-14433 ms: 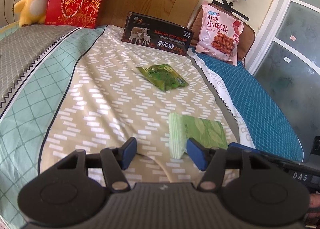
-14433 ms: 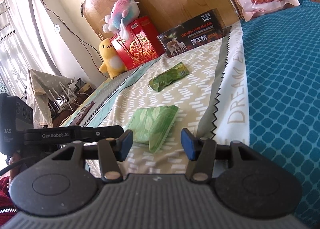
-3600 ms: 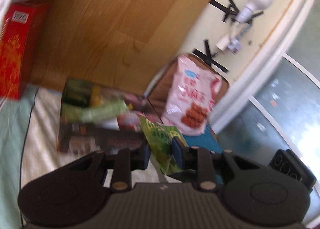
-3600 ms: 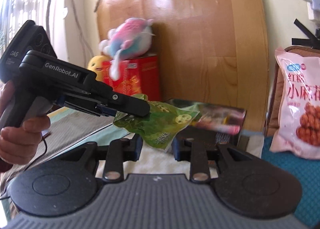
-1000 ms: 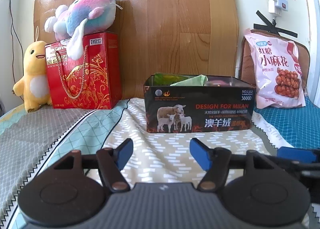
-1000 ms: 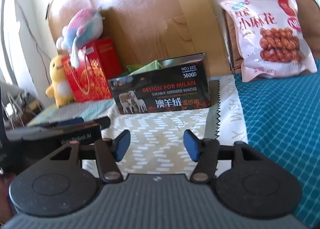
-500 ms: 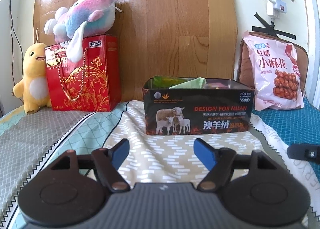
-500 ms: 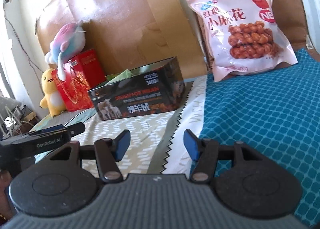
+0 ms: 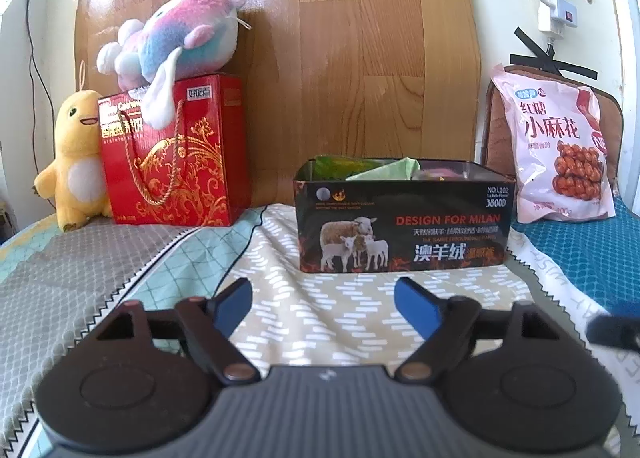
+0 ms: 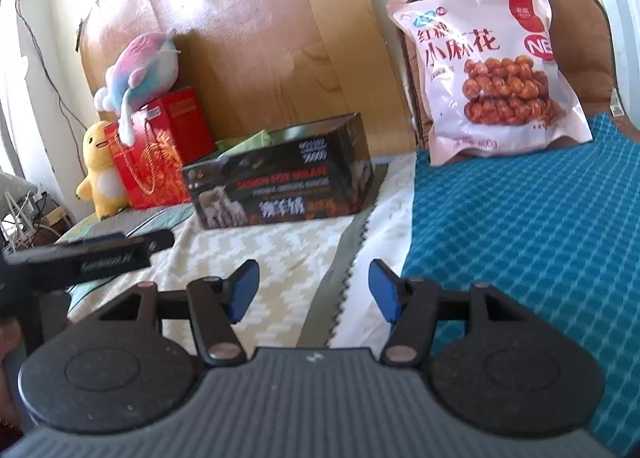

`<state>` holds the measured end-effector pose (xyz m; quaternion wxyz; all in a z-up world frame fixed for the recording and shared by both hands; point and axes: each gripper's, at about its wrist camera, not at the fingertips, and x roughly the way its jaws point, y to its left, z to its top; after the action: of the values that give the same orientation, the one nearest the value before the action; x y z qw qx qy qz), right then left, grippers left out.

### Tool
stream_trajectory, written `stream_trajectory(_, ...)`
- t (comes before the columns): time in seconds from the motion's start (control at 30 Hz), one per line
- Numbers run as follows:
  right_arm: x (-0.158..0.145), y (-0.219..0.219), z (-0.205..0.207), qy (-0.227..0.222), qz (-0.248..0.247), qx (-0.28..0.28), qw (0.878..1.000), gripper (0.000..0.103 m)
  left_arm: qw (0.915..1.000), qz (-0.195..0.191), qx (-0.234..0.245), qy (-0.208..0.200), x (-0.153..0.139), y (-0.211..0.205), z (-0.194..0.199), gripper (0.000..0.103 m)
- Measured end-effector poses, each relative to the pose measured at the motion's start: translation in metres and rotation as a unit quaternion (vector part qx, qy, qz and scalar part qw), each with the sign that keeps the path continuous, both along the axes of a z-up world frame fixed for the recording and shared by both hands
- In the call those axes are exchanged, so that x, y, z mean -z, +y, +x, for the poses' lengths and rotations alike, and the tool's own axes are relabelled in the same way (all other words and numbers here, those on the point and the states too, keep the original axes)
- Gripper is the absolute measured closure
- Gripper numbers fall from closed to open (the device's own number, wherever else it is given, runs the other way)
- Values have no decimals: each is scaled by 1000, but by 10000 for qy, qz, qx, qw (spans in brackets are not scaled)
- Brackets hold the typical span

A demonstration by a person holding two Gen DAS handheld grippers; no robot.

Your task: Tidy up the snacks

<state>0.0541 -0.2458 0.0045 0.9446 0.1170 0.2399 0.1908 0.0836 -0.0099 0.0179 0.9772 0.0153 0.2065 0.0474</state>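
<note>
A black box with sheep printed on it [image 9: 402,226] [image 10: 280,182] stands on the bed by the wooden headboard. Green snack packets [image 9: 384,170] [image 10: 246,142] poke out of its open top. My left gripper [image 9: 322,304] hovers in front of the box, its jaws opening with nothing between them. Aimed more to the right over the bed, my right gripper [image 10: 314,290] stands open and empty. A large pink snack bag [image 9: 560,146] [image 10: 492,74] leans against a brown cushion at the right.
A red gift box [image 9: 172,154] [image 10: 160,154] with a pastel plush toy [image 9: 176,42] on top and a yellow plush duck [image 9: 74,158] [image 10: 100,170] stand left of the black box. A blue patterned cover [image 10: 540,226] lies on the right. The left gripper's body [image 10: 88,254] shows at the left edge.
My left gripper's jaws have spread wider while it stayed in place. The right view has swung to the right, so the pink bag is now more central and the black box further left.
</note>
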Motion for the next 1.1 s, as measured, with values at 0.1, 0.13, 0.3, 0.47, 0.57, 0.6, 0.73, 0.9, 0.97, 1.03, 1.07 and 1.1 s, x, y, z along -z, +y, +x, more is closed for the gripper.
stream_trajectory(0.1,1,2,-20,-28,86,-93,9999,38,10000,91,-26,-24,0,-2,-2,19)
stream_trajectory(0.13,1,3,-27,-55,105,-118,9999,36,9999,128,-35,-16,0,-3,-2,19)
stream_trajectory(0.3,0,-1,-47,-198,267,67,9994,31,9997,207,-79,97,1,-5,-4,19)
stream_trajectory(0.47,-1,-1,-46,-232,250,199,9992,31,9995,190,-138,223,3,-4,-14,19)
stream_trajectory(0.57,0,-4,-47,-250,277,251,9990,31,9992,252,-121,272,5,-7,-24,19)
stream_trajectory(0.6,0,-4,-48,-262,281,268,9989,31,9992,285,-110,267,5,-9,-28,19)
stream_trajectory(0.73,0,-3,-49,-266,259,294,9989,31,9986,476,-66,225,6,-16,-37,18)
stream_trajectory(0.9,0,-3,-49,-260,269,304,9988,31,9982,502,-102,313,7,-18,-37,18)
stream_trajectory(0.97,0,-4,-49,-256,288,301,9988,31,9983,476,-118,305,7,-17,-38,16)
stream_trajectory(1.03,0,-4,-50,-258,295,300,9988,31,9984,479,-121,291,7,-17,-39,15)
stream_trajectory(1.07,0,-4,-50,-264,292,300,9988,31,9983,494,-120,284,7,-17,-39,15)
stream_trajectory(1.1,0,-4,-50,-259,288,298,9988,31,9982,509,-117,280,7,-18,-39,13)
